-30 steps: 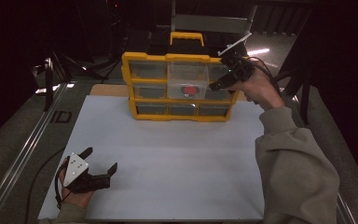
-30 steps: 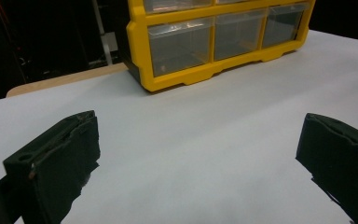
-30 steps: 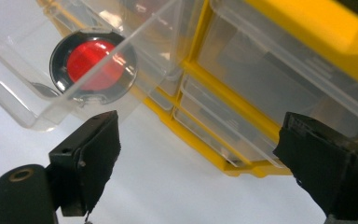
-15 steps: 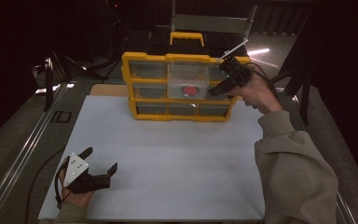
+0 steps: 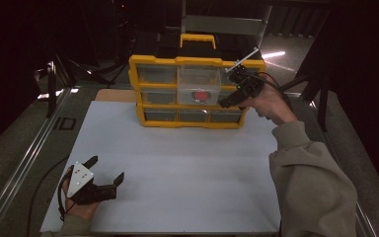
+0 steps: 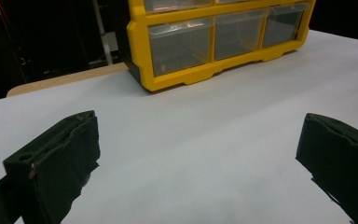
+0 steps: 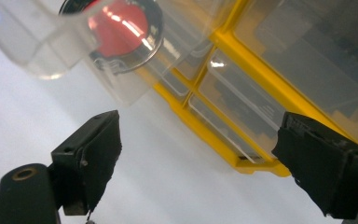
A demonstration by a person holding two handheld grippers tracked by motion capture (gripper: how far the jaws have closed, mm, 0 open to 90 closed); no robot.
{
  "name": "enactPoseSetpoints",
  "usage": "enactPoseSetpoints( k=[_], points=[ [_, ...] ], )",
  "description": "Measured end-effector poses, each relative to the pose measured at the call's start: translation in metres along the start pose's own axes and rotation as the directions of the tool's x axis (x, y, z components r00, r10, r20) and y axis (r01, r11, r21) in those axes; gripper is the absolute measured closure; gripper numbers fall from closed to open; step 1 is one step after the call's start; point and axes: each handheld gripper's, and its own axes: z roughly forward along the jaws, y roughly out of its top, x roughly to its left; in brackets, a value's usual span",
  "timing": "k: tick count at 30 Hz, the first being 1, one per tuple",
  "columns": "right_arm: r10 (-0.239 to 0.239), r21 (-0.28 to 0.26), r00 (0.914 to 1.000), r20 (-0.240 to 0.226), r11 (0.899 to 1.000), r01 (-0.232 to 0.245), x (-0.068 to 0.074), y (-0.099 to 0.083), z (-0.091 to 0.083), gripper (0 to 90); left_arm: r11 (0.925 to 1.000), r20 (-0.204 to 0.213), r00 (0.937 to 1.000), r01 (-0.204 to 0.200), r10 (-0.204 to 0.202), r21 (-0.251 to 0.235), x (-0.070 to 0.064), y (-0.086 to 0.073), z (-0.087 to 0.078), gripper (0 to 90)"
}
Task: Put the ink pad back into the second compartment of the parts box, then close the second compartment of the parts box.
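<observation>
My right gripper (image 5: 234, 91) hovers at the right end of the yellow drawer cabinet (image 5: 197, 61), jaws spread wide and empty. The clear middle drawer (image 5: 199, 84), pulled out toward me and holding a red object (image 5: 201, 95), lies just to that gripper's left, its long axis running out from the cabinet face. My left gripper (image 5: 103, 173), also wide open and empty, rests well apart on the white tabletop (image 5: 187, 168), so the right is nearer.

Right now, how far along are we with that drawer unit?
Done: one clear drawer of the yellow drawer unit stands pulled out, with a red round object inside. In hand: nothing; the right gripper hovers open beside that drawer, and the left gripper rests open on the white table. Left: apparently gripping the drawer or its contents.
</observation>
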Motion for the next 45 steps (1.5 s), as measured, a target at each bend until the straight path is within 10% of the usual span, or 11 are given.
enactPoseSetpoints(
  k=[31, 45],
  points=[
    [-0.055, -0.025, 0.9972, -0.052, 0.998, 0.053, 0.017, -0.019, 0.008, 15.9, 1.0, -0.002, 1.0, -0.002, 0.002, 0.0, 0.0, 0.0, 0.0, 0.0],
    [-0.115, -0.071, 0.9878, -0.106, 0.992, 0.108, 0.03, -0.024, 0.01, 66.4, 1.0, 0.0, 1.0, -0.006, 0.006, 0.001, -0.001, 0.001, 0.0, 0.0]
  ],
)
